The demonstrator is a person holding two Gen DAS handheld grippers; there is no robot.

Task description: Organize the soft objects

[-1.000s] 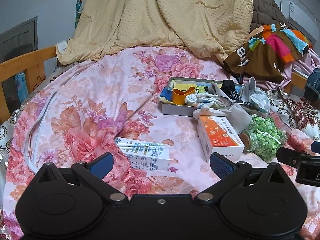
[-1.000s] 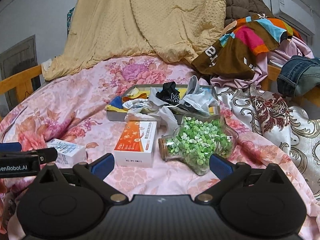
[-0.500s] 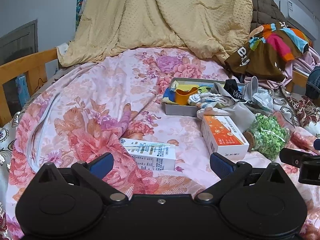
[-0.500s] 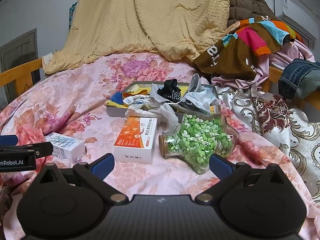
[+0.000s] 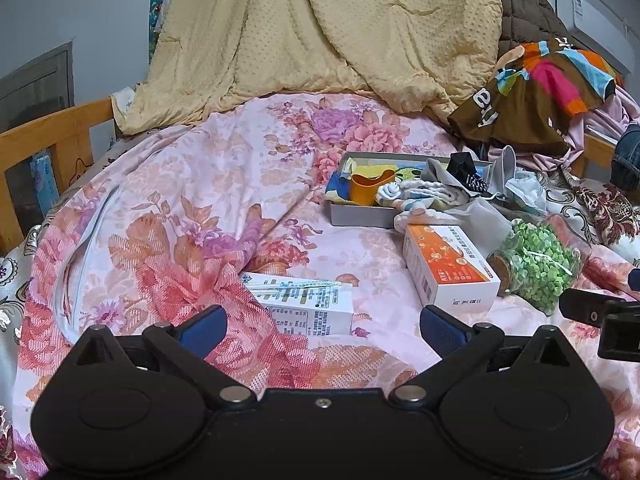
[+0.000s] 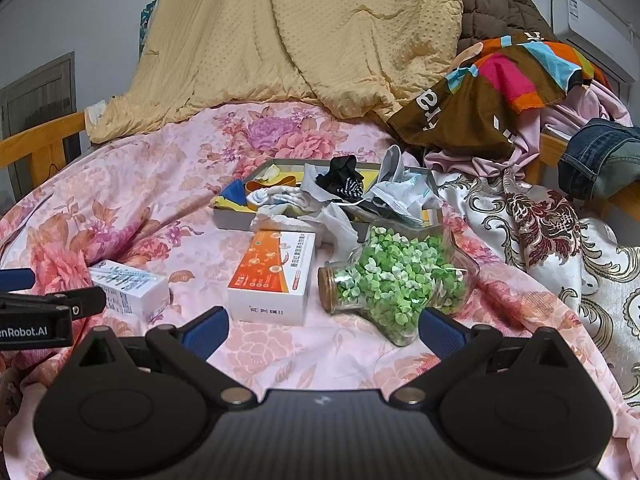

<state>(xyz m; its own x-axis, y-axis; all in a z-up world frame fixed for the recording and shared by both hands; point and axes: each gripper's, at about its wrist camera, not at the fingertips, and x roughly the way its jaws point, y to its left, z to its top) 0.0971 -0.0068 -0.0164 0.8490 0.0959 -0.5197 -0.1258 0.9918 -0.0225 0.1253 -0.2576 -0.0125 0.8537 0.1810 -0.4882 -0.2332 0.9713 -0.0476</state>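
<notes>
Left gripper [image 5: 322,330]: nearest item in the left wrist view, blue-padded fingers [image 5: 204,330] spread wide, holding nothing, above the floral bedsheet [image 5: 192,200].

Right gripper [image 6: 322,330]: likewise spread wide and empty, over pink sheet just short of the boxes.

White carton with blue and green print [image 5: 298,306]: lies flat on the sheet just ahead of the left gripper, half tucked against a raised fold of fabric.

Orange-and-white box [image 6: 272,282]: lies flat ahead of the right gripper, right of the white carton and apart from it.

Clear star-shaped jar [image 6: 396,284]: on its side, cork stopper toward the orange-and-white box, filled with small green and white pieces; just beside that box.

Shallow grey tray [image 6: 232,220]: beyond the boxes, mid-bed. Holds the soft items: a black patterned sock [image 6: 342,180], rolled white-and-blue socks [image 6: 276,200], grey and white cloth pieces spilling over the near rim toward the orange-and-white box, yellow and blue fabric at the left end, and an orange cup-like piece [image 5: 368,190].

Brown garment with bright stripes [image 6: 492,88]: heaped at far right, with pink cloth and folded denim [image 6: 596,156] beside it.

Yellow dotted blanket [image 6: 304,32]: draped at the far end of the bed.

Wooden bed rail [image 5: 48,132]: at far left.
</notes>
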